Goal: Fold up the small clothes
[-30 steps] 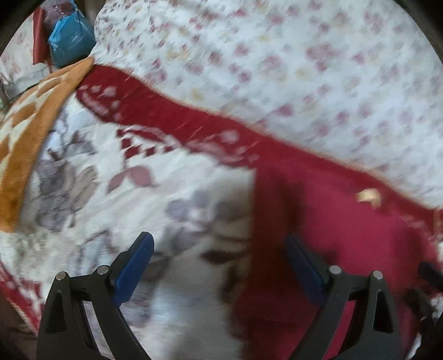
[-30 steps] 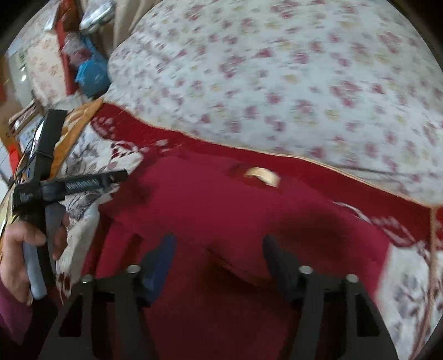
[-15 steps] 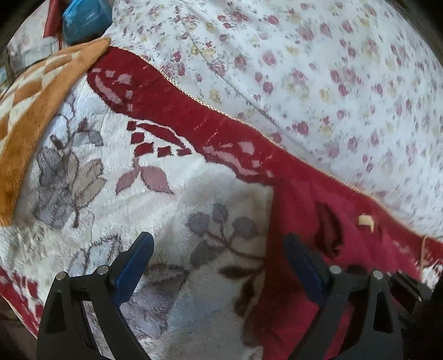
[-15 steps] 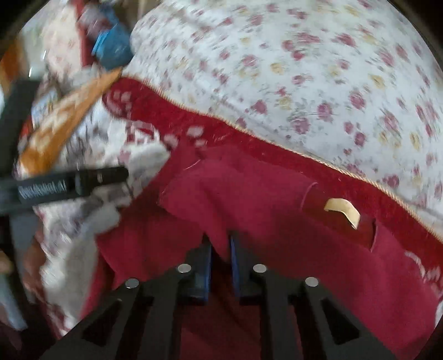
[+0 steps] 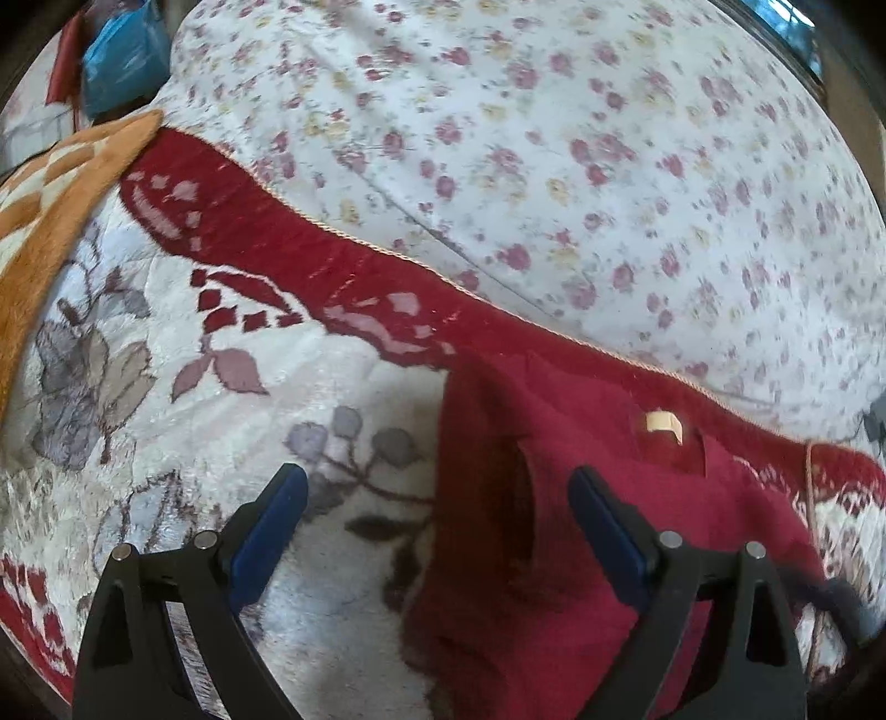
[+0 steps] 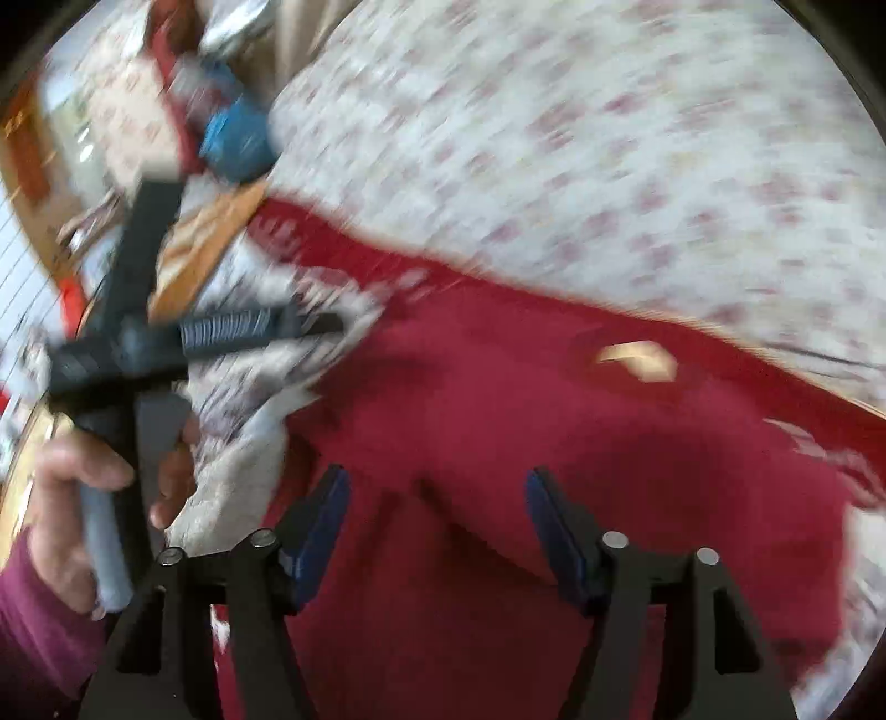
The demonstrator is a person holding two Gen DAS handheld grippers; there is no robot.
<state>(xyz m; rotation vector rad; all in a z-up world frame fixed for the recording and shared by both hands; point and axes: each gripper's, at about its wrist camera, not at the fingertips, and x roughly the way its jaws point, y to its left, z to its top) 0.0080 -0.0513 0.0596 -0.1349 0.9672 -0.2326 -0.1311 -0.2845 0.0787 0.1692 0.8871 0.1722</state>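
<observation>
A small dark red garment (image 5: 554,526) with a tan label (image 5: 662,423) lies on a white and red floral blanket (image 5: 166,387). My left gripper (image 5: 437,515) is open, straddling the garment's left edge just above it. In the right wrist view the garment (image 6: 526,421) fills the middle, blurred, with its label (image 6: 637,357) toward the far side. My right gripper (image 6: 437,526) is open and empty over the garment's near part. The left gripper (image 6: 249,327) shows at the left of that view, held in a hand.
A white quilt with small pink flowers (image 5: 554,138) lies beyond the blanket. An orange checked blanket (image 5: 50,210) sits at the far left. A blue bag (image 5: 122,50) lies at the back left.
My right gripper was shut on a fold of the red garment half a second ago and has since opened and let it go. The left gripper stayed open and shifted slightly.
</observation>
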